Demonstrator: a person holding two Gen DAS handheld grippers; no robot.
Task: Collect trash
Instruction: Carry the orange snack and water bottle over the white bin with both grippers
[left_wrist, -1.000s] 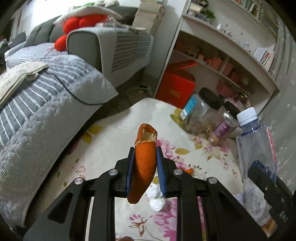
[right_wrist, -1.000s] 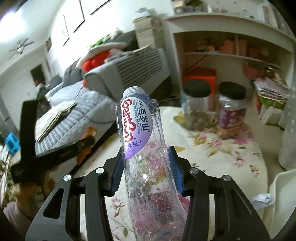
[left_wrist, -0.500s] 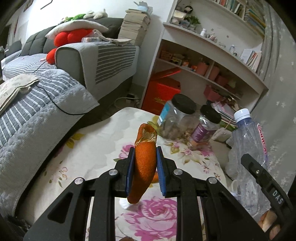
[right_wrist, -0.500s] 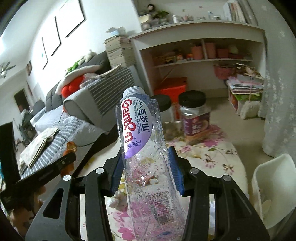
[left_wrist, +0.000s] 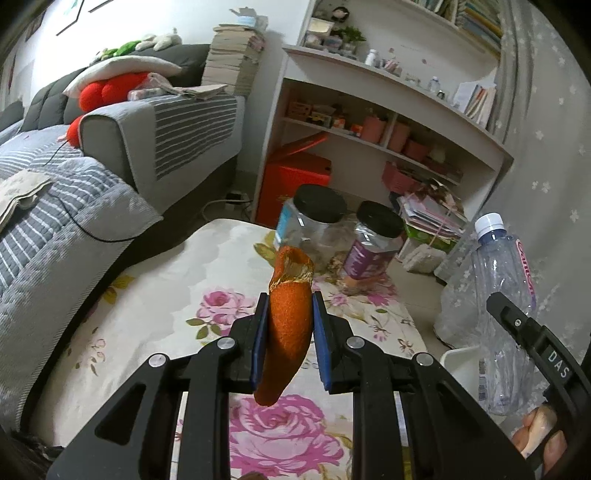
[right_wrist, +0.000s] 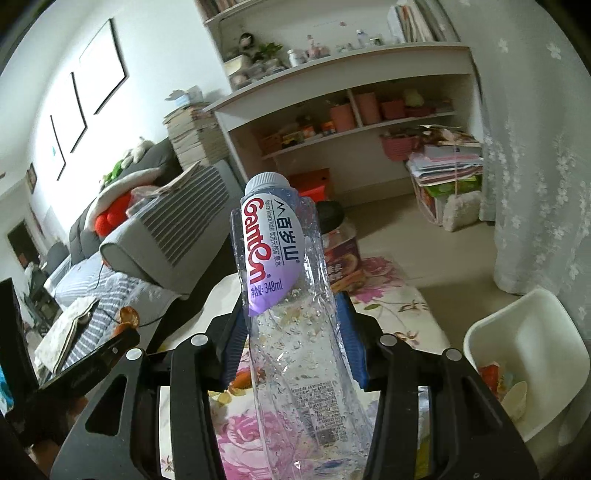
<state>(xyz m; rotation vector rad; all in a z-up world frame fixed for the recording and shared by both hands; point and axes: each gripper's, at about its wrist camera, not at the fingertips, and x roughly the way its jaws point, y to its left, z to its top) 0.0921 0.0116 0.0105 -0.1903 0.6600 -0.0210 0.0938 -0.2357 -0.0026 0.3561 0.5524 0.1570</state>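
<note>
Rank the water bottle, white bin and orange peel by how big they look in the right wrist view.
1. Water bottle, though nearness to the camera inflates it.
2. White bin.
3. Orange peel.

Soft, even room light fills both views; the wall (right_wrist: 155, 48) glares white upper left. Fisheye bending darkens every corner, and shelves (left_wrist: 388, 122) beyond the claws look slightly blurred.

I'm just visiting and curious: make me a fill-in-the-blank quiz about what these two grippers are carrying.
The left gripper pinches a piece of ____ peel.
The right gripper holds a clear plastic ____.
The white bin sits to the ____ of the floral table.

Missing words: orange; bottle; right
</note>
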